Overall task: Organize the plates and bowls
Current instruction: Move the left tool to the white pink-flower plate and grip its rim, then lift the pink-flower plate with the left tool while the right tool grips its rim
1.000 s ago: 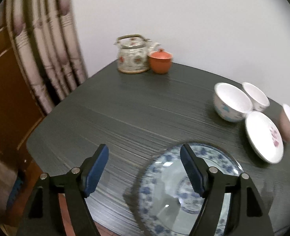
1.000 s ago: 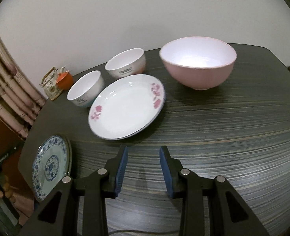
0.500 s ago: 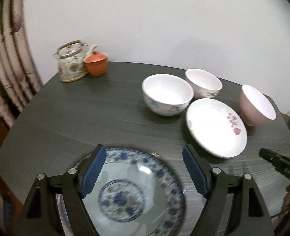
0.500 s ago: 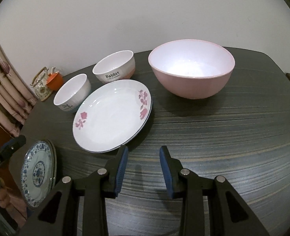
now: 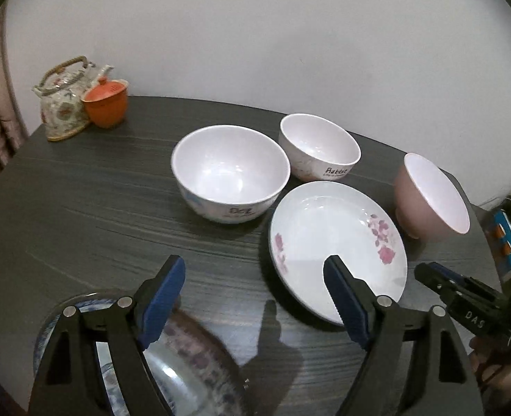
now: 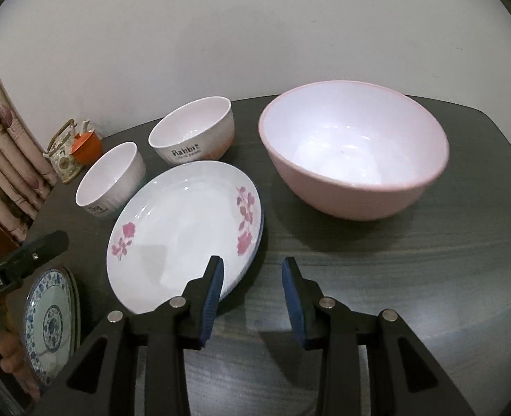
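Here, the left gripper [image 5: 255, 298] is held wide open with nothing inside, its jaws just having opened more; the right gripper [image 6: 252, 294] is held narrowly open, empty. The flowered plate [image 6: 182, 232] lies mid-table [image 6: 428, 277], bowls [image 5: 231, 173] behind it, a blue plate [image 6: 50, 322] at the near edge, a teapot [image 5: 61, 104] at the far corner.

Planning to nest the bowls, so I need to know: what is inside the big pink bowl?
Nothing shows inside the pink bowl: the right wrist view looks into a bare white interior with only light reflections. Its near inner wall, below the rim, is hidden from that view.
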Demonstrator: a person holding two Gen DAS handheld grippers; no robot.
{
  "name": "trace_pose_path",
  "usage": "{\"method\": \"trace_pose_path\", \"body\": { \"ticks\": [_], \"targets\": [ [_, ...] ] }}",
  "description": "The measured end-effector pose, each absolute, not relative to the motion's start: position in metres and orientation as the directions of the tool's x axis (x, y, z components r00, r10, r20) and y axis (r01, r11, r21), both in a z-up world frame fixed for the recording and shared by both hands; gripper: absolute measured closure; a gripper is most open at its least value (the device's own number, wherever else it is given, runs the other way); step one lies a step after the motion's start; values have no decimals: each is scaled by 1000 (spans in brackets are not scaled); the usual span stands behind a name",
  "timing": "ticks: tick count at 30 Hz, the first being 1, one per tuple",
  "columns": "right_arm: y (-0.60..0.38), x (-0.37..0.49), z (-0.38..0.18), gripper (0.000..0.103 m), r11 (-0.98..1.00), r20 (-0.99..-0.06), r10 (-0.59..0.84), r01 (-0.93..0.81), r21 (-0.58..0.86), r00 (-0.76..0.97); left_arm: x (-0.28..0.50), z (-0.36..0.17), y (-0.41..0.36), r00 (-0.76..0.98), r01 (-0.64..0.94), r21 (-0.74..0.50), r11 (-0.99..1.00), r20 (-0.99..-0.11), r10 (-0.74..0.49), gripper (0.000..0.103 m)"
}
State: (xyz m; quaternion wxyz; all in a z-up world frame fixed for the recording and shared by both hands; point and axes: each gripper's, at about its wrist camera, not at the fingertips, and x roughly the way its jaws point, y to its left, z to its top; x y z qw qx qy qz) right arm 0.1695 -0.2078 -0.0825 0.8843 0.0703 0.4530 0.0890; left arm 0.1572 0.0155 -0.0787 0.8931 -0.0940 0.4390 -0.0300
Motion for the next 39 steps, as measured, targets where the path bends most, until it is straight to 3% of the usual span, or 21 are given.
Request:
{"method": "trace_pose_path", "body": {
  "ticks": [8, 19, 31, 39],
  "targets": [
    [-211, 194, -95, 67, 966, -793, 253, -96, 242, 553, 188, -102, 4, 544, -21, -238, 971, -818, -189, 27],
    [-220, 214, -108, 68, 949, -791, 304, -100, 298, 532, 216, -127, 2, 461, -53, -291, 955, -856, -235, 54],
    [-224, 221, -117, 93, 934, -788, 349, -115, 339, 507, 232, -143, -2, 406, -60, -312, 948, -876, -262, 85],
    [-232, 202, -115, 94, 937, -808, 338, -90, 339, 483, 225, -144, -8, 378, -42, -301, 953, -887, -264, 87]
  ]
}}
